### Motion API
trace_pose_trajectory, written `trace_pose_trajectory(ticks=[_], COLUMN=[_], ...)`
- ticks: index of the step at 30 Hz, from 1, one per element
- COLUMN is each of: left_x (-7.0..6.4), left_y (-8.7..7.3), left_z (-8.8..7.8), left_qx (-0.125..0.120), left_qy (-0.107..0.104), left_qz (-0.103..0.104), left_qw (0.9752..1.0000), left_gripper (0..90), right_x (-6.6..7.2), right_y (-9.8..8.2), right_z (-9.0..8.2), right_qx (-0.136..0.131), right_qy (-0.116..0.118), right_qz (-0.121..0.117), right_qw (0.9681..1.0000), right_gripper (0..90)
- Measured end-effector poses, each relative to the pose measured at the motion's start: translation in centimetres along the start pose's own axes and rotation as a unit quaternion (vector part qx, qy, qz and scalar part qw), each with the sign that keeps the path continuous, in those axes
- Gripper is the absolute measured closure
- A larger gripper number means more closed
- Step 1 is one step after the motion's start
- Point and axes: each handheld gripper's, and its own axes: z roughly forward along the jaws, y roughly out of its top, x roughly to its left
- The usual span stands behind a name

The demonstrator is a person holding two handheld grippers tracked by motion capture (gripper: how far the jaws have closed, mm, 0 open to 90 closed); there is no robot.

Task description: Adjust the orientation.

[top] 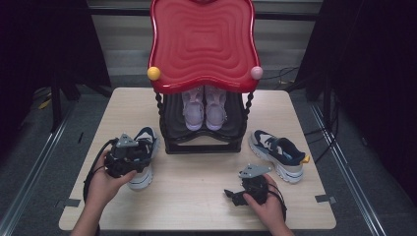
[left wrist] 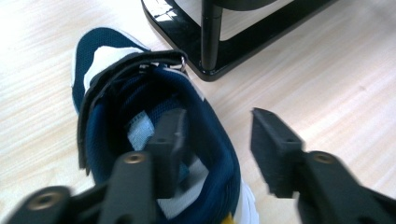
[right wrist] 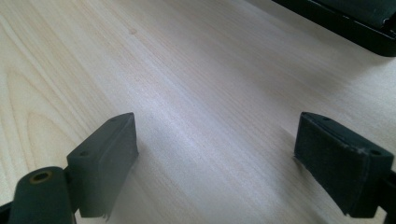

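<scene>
Navy-and-white strapped sneaker on the pale wooden table, at its left side just beside the black base of the red-topped shoe rack. The left gripper straddles the shoe's collar wall — one jaw inside the opening, one outside — its jaws parted, not pressing. The right gripper is open over bare table — a matching sneaker lies at the right, and pink shoes sit inside the rack.
</scene>
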Motion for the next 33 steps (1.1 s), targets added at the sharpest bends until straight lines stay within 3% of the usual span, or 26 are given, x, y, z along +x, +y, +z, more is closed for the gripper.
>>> trace_pose_trajectory(ticks=[1,6,9,12,18,21,26,33], left_x=[0.3,0.6,0.4,0.2,-0.8,-1.6,-2.4,-3.0], left_y=[-0.3,-1.0,-1.4,-1.6,-1.4,-0.8,0.2,0.7], left_z=[-0.4,-1.0,-1.0,-1.1,-0.7,-0.3,0.3,0.7], left_qx=[0.001,-0.002,0.011,0.02,0.018,0.023,0.024,0.024], left_qy=[0.0,0.003,0.004,0.006,-0.011,-0.006,-0.008,-0.013], left_qz=[0.012,0.023,0.049,0.063,0.066,0.071,0.042,0.041], left_qw=[0.9999,0.9997,0.9987,0.9978,0.9976,0.9972,0.9988,0.9988], left_gripper=[50.5,44.8,44.9,50.2,60.6,65.8,68.1,67.6], right_x=[0.0,0.0,0.0,0.0,0.0,0.0,0.0,0.0], right_y=[0.0,0.0,0.0,0.0,0.0,0.0,0.0,0.0], right_z=[0.0,0.0,0.0,0.0,0.0,0.0,0.0,0.0], right_qx=[0.0,-0.001,0.0,-0.001,0.0,0.0,0.002,0.002], right_qy=[0.0,0.0,0.0,0.0,0.001,0.001,0.0,0.0], right_qz=[0.0,-0.002,0.0,-0.002,0.0,-0.001,0.0,0.0], right_qw=[1.0,1.0,1.0,1.0,1.0,1.0,1.0,1.0], right_gripper=[12.8,12.8,12.8,12.8,12.8,12.7,12.8,12.8])
